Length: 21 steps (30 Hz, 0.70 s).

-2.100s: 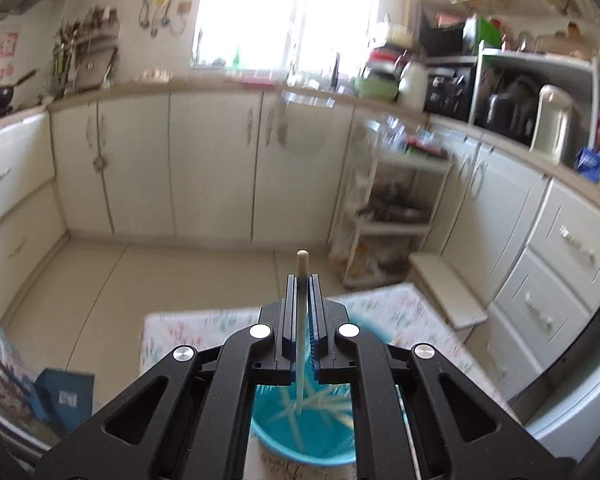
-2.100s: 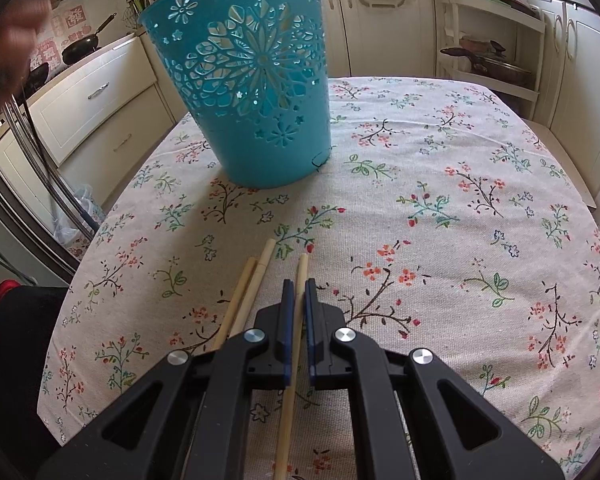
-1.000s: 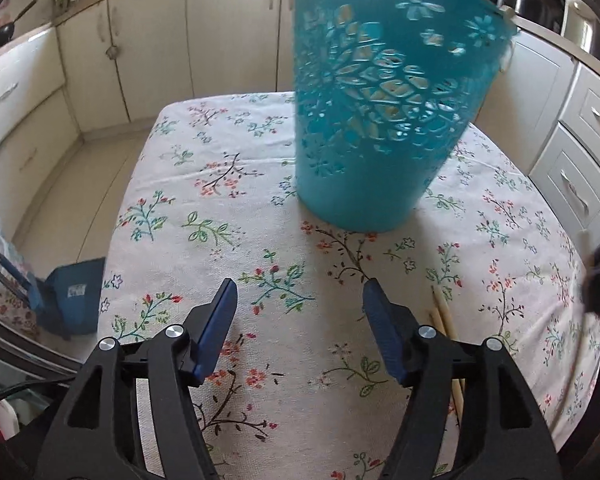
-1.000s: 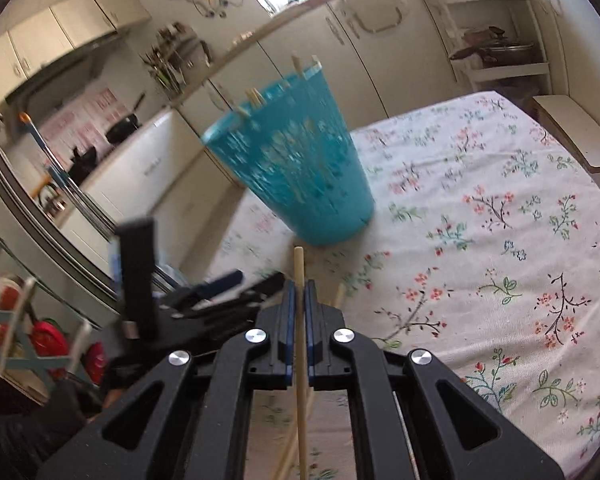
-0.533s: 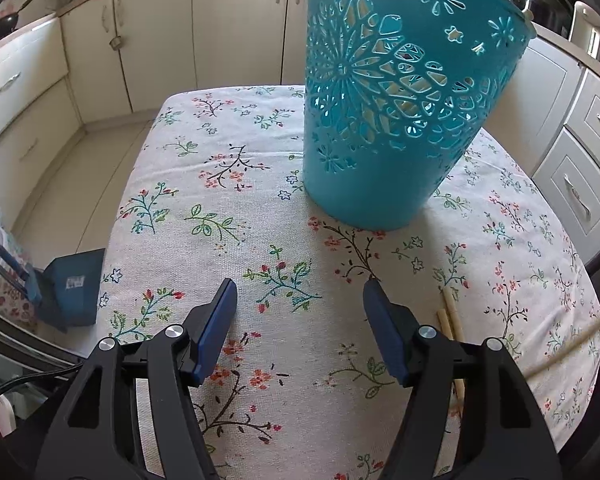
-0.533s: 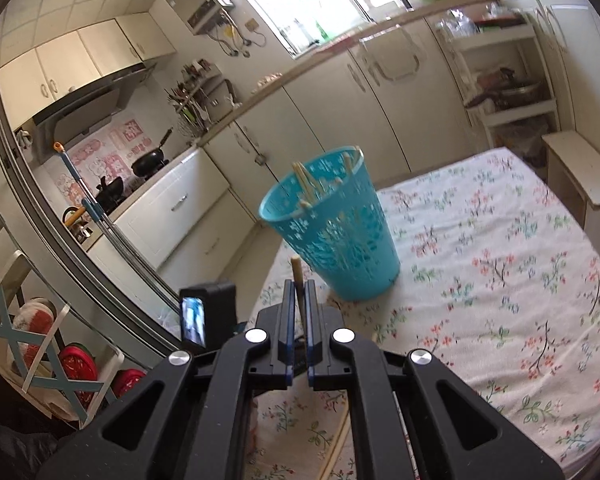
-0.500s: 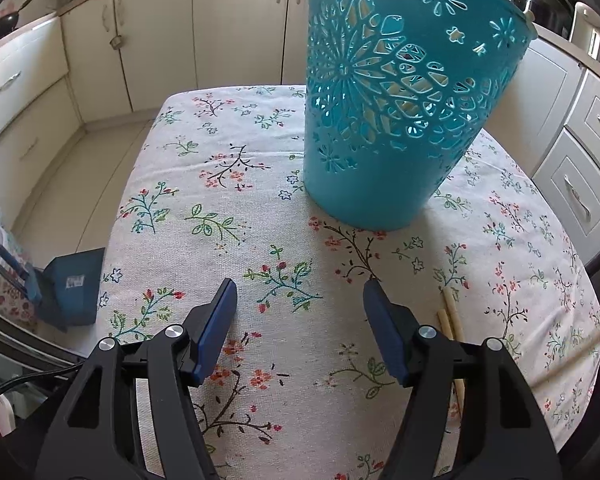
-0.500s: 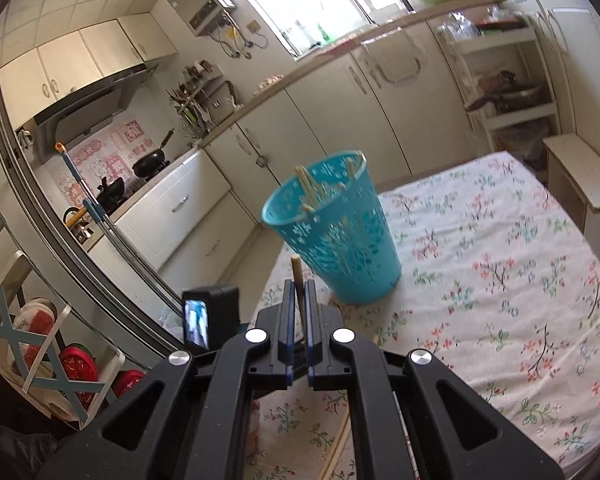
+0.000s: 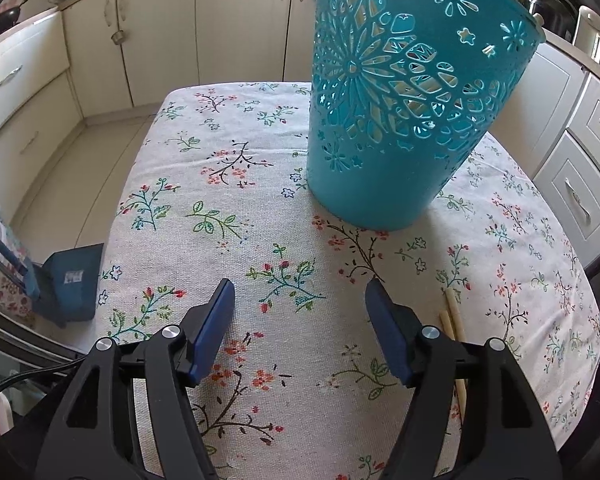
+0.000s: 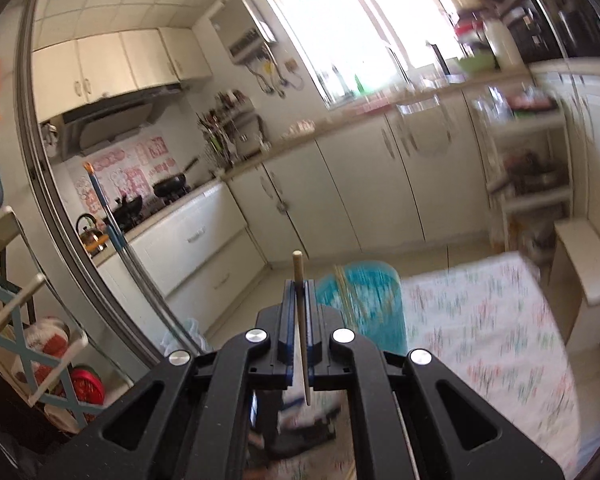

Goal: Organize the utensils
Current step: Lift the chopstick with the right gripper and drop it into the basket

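Lifted higher than half a second ago, the right gripper now carries its single chopstick well above the table, its fingers pressed together on the stick, which stands nearly upright between them with its blunt end on top. Blur smears the right wrist view, so the blue basket below shows only as a teal patch just right of the gripper.

Low over the floral cloth, the left gripper is unchanged, fingers spread wide and holding nothing. Ahead of it stands the basket, pale sticks visible through its cut-out wall. 2 more chopsticks lie on the cloth just right of the left gripper, near the basket's base.

Judged from this, the step is dropping the held stick into the basket. Done well, it means centring the lower tip over the open rim before lowering, keeping the stick near vertical so it clears the sticks already inside, and releasing only once the tip is below the rim.
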{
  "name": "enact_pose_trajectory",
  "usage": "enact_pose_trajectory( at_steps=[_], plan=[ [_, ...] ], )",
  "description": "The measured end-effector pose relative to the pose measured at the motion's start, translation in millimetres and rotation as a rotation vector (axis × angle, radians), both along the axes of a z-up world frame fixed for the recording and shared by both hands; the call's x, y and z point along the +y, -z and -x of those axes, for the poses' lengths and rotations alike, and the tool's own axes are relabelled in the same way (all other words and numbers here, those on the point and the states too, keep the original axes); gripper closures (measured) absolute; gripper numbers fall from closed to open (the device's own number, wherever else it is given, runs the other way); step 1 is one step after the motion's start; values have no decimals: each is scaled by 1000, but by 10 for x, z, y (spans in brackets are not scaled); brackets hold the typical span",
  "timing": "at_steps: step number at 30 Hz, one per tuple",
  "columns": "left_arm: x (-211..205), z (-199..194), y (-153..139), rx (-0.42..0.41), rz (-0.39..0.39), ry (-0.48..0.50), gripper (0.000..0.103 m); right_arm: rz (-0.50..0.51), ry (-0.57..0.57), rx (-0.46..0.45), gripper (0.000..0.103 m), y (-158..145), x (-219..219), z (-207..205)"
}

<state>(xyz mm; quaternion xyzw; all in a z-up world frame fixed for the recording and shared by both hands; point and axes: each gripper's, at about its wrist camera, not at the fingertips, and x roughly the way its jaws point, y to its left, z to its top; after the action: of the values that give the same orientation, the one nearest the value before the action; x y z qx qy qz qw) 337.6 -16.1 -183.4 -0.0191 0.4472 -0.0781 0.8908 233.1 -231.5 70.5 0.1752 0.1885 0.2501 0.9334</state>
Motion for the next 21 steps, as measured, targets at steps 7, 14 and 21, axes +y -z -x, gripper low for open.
enact_pose_trajectory(
  at_steps=[7, 14, 21],
  plan=[
    [-40, -8, 10, 3, -14, 13, 34, 67, 65, -83, 98, -203, 235, -392],
    [-59, -2, 11, 4, -27, 15, 32, 234, 120, 74, 98, 576, 603, -976],
    [-65, -7, 11, 5, -30, 16, 31, 236, 121, 122, 79, 845, 594, -883]
  ],
)
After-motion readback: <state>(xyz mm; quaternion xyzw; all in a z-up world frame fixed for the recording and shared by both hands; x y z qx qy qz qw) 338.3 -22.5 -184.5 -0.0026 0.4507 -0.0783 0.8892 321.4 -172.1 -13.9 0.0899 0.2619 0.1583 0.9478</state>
